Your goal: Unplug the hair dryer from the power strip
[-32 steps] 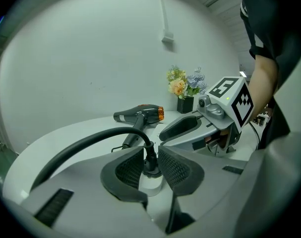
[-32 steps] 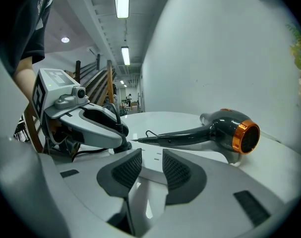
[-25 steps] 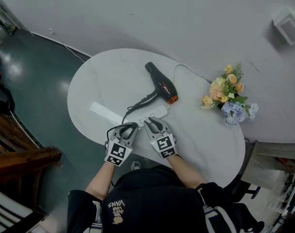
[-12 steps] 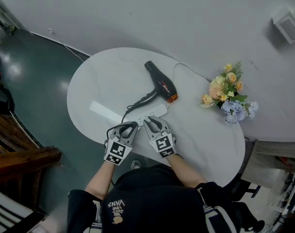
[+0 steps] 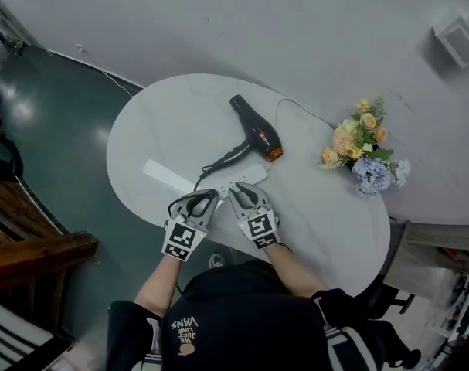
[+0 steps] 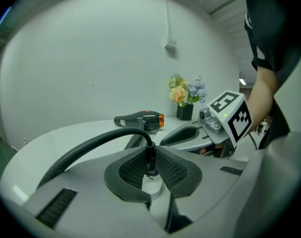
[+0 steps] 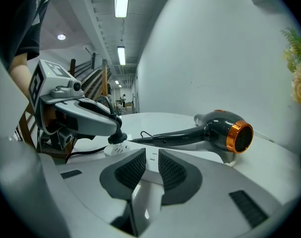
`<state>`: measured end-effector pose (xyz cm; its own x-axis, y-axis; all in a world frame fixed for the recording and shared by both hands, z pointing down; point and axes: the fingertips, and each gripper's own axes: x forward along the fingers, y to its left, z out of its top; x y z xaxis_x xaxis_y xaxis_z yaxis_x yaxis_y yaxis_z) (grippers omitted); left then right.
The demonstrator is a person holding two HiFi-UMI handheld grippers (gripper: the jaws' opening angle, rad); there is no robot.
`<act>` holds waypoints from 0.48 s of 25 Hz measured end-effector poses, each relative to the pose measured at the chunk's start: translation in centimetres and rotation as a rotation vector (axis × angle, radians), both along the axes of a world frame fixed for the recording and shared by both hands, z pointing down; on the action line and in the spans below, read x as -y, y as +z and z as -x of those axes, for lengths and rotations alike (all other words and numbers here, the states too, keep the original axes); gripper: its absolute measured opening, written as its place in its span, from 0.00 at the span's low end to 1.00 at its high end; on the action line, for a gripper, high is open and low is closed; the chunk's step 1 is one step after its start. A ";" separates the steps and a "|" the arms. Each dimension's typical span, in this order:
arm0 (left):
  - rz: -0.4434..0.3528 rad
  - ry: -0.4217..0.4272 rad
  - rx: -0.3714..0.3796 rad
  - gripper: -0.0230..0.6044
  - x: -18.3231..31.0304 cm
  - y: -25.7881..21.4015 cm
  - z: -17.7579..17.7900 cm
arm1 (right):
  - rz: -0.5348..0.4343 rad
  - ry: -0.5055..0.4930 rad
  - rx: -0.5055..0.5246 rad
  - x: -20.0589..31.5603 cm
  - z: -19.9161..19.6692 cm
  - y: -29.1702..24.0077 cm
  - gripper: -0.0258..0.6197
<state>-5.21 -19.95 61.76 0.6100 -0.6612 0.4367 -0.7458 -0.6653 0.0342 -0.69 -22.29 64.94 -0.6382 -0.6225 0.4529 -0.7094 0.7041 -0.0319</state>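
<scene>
A black hair dryer (image 5: pixel 257 136) (image 6: pixel 140 119) (image 7: pixel 224 130) with an orange nozzle ring lies on the white oval table (image 5: pixel 164 122). Its black cable (image 5: pixel 219 163) runs to a plug (image 6: pixel 149 155) (image 7: pixel 116 139) at the left end of the white power strip (image 5: pixel 249 176) (image 7: pixel 113 150). My left gripper (image 5: pixel 205 199) (image 6: pixel 150 162) is shut on that plug, pads pressed on both sides. My right gripper (image 5: pixel 242 192) (image 7: pixel 151 165) rests its tips on the strip just right of the plug. Its jaws stand a narrow gap apart, and the strip shows through the gap.
A vase of flowers (image 5: pixel 363 151) (image 6: pixel 186 90) stands at the table's far right. A flat white bar (image 5: pixel 168 178) lies left of the strip. The strip's white cord (image 5: pixel 296 108) runs off the back edge. Wooden furniture (image 5: pixel 33 242) stands on the floor at left.
The left gripper has shifted very slightly to the left with the plug in it. The right gripper and the hair dryer have kept still.
</scene>
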 end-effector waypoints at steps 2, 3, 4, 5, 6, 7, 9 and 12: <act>-0.005 -0.014 -0.006 0.14 0.4 -0.5 0.3 | -0.001 0.003 0.001 0.0 0.0 0.0 0.19; -0.003 -0.015 -0.003 0.14 0.5 -0.6 0.4 | 0.000 0.004 0.002 0.0 0.0 0.0 0.19; -0.001 -0.012 0.000 0.14 0.4 -0.6 0.4 | 0.001 0.005 0.002 0.0 0.0 0.0 0.19; 0.000 -0.007 0.002 0.14 0.3 -0.6 0.4 | 0.002 0.006 0.003 -0.1 0.0 0.0 0.19; 0.000 -0.001 0.001 0.14 0.2 -0.7 0.4 | 0.002 0.006 0.004 -0.1 0.0 0.0 0.19; -0.002 0.002 0.000 0.14 0.1 -0.7 0.3 | 0.001 0.007 0.004 -0.1 0.0 0.0 0.19; -0.007 0.003 -0.001 0.14 -0.1 -0.9 0.3 | 0.001 0.011 0.005 0.0 0.0 0.0 0.19; -0.012 -0.004 -0.006 0.14 -0.2 -1.2 0.4 | 0.001 0.017 0.005 -0.1 0.0 0.0 0.19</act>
